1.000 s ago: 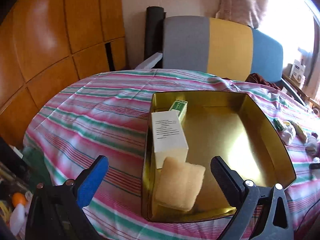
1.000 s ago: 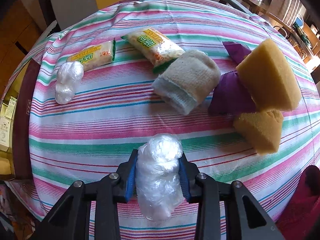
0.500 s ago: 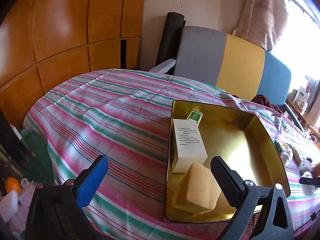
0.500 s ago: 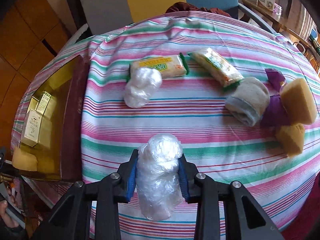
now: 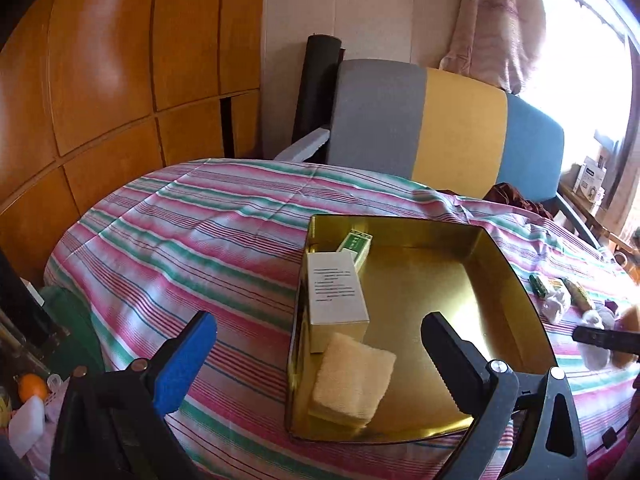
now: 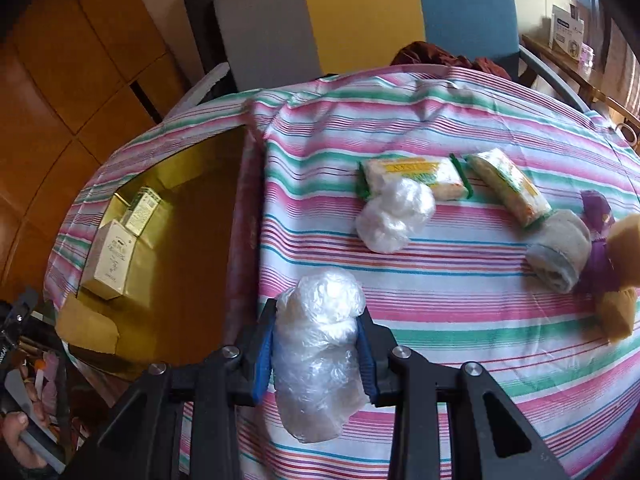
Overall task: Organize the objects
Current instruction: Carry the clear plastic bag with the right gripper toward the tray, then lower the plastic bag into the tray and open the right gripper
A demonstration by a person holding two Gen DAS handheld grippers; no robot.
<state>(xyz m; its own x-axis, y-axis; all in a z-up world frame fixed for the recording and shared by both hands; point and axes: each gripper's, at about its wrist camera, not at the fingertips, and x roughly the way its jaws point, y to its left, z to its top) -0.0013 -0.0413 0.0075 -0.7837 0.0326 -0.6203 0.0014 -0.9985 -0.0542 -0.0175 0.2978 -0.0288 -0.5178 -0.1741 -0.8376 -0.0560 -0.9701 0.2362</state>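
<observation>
Since a second ago my left gripper (image 5: 316, 344) has lifted and drawn back from the gold rectangular metal tin (image 5: 516, 276), and my right gripper (image 6: 316, 344) has swung its load left, so the tin's maroon outer wall (image 6: 244, 240) now shows beside it. On the left, my left tongs stand wide with nothing between them, over the tin's near end. Inside the tin a white printed carton (image 5: 336, 292) lies against a small green-and-white box (image 5: 354, 246), with a pale yellow sponge pad (image 5: 352, 380) at the near corner. My right tongs are clamped narrow on a crumpled clear plastic bundle (image 6: 320, 352), above the pink-and-green striped tablecloth (image 6: 460, 292), just right of the tin. Farther right lie a second plastic bundle (image 6: 394, 216), two yellow snack packets (image 6: 416, 176), a rolled grey cloth (image 6: 560, 256), a purple wrapper (image 6: 598, 260) and tan sponge wedges (image 6: 618, 312).
</observation>
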